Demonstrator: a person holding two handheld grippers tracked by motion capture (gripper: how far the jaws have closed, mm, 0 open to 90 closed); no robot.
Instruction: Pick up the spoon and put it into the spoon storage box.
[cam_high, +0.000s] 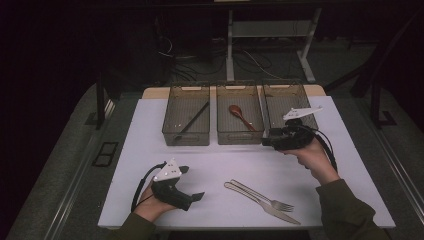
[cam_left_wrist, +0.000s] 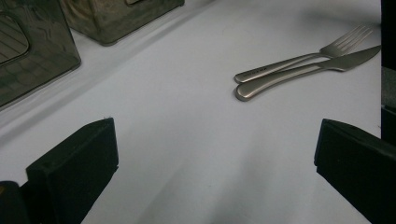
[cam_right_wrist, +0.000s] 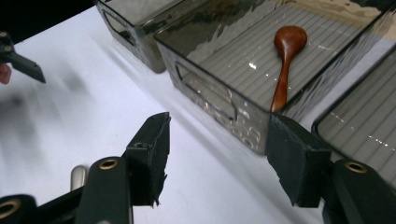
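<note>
High view: your right gripper (cam_high: 267, 140) sits at the near wall of the middle bin (cam_high: 240, 136), just in front of the brown wooden spoon (cam_high: 241, 116) lying inside that bin. In the right gripper view its jaws stand partly apart with nothing between them, the spoon beyond them and untouched. Your left gripper (cam_high: 197, 196) rests low at the near left of the white table (cam_high: 150, 150), jaws spread wide and empty in the left gripper view, pointed toward the fork (cam_left_wrist: 303, 58) and knife (cam_left_wrist: 308, 72), which lie side by side and touching, well apart from its tips. A black stick-like utensil (cam_high: 194, 118) lies in the left bin (cam_high: 186, 135)
</note>
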